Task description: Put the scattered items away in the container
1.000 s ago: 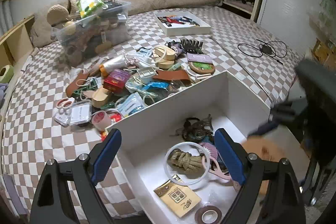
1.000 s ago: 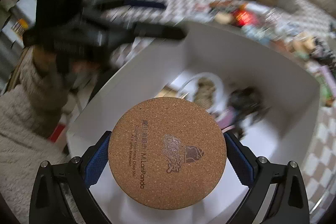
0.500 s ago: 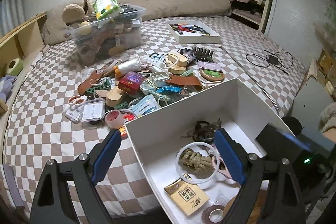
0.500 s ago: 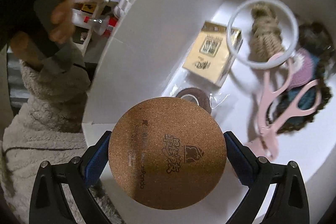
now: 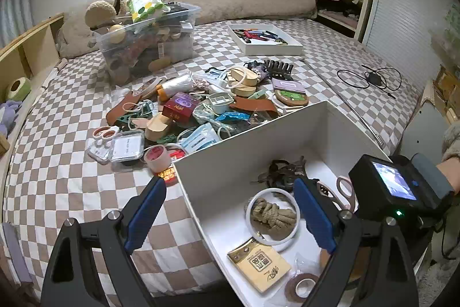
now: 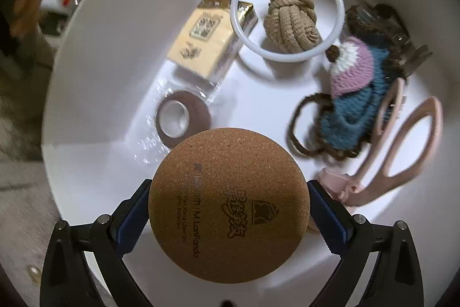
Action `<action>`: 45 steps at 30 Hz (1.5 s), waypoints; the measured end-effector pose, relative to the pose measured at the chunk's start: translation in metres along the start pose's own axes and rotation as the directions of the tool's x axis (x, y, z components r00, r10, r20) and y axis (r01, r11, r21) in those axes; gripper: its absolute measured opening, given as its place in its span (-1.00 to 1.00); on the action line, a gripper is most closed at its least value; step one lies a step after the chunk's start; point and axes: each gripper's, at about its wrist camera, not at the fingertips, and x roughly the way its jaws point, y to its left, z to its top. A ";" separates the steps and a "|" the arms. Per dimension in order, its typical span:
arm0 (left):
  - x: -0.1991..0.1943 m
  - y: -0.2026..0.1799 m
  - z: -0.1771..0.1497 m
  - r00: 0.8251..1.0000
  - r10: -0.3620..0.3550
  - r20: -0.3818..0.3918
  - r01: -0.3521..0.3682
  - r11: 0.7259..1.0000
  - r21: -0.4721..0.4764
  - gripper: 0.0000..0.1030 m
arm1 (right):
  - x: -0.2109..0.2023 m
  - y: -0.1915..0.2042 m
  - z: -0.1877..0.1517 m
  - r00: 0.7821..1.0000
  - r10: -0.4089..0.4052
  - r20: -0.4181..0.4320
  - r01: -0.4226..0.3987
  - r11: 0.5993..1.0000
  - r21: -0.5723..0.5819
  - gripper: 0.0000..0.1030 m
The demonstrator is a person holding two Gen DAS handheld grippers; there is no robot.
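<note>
My right gripper (image 6: 228, 209) is shut on a round cork coaster (image 6: 229, 205) and holds it low inside the white box (image 6: 95, 53), pointing down at its floor. The box holds a white ring (image 6: 287, 10) around a rope knot (image 6: 291, 16), a gold packet (image 6: 208, 30), brown tape (image 6: 181, 118), a crocheted pouch (image 6: 353, 97) and pink scissors (image 6: 402, 151). My left gripper (image 5: 230, 215) is open and empty, straddling the box's near left wall (image 5: 218, 169). The scattered pile (image 5: 201, 105) lies on the checkered bed beyond. The right gripper's camera body (image 5: 394, 186) shows over the box.
A clear bin (image 5: 146, 42) full of things stands at the back left. A white tray of pens (image 5: 264, 39) lies at the back. A black cable (image 5: 371, 76) and a thin metal rod (image 5: 345, 102) lie on the right of the bed (image 5: 57, 192).
My right gripper has swung over the box rim and dropped down inside with the coaster. My left gripper has drawn back and to the left a little.
</note>
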 end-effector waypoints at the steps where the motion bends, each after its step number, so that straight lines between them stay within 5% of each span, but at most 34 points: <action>1: 0.001 -0.001 0.000 1.000 -0.002 0.000 0.002 1.000 0.002 0.76 | 0.000 0.002 -0.002 1.000 -0.011 -0.010 0.011 1.000 -0.013 0.96; 7: 0.002 -0.003 0.001 1.000 -0.006 -0.003 0.006 1.000 0.006 0.76 | 0.002 0.007 -0.013 1.000 0.001 -0.019 -0.001 1.000 -0.010 1.00; 14: 0.002 -0.002 0.004 1.000 0.000 0.007 0.000 1.000 -0.009 0.76 | -0.025 0.006 -0.008 0.992 -0.058 0.109 0.061 0.998 -0.024 1.00; 23: -0.012 0.005 0.008 0.998 -0.009 0.057 0.011 1.000 -0.026 0.76 | -0.052 -0.004 0.024 0.983 -0.010 0.184 0.012 1.000 -0.006 0.97; 26: -0.018 0.007 0.009 0.997 -0.003 0.077 0.005 1.000 -0.028 0.76 | -0.060 -0.011 0.049 0.980 0.009 0.197 -0.006 1.000 -0.014 0.56; 34: -0.026 0.016 0.009 0.995 0.013 0.102 -0.009 0.999 -0.040 0.77 | -0.041 -0.002 0.094 0.982 0.020 0.188 -0.016 1.000 -0.024 0.55; 40: -0.029 0.027 0.008 0.993 0.017 0.118 -0.009 0.997 -0.071 0.81 | -0.028 -0.030 0.118 0.986 0.007 0.164 -0.011 1.000 0.026 0.55; 45: -0.034 0.035 0.008 0.991 0.022 0.132 -0.010 0.996 -0.088 0.81 | -0.041 -0.045 0.130 0.967 0.013 0.253 -0.031 0.997 0.068 0.55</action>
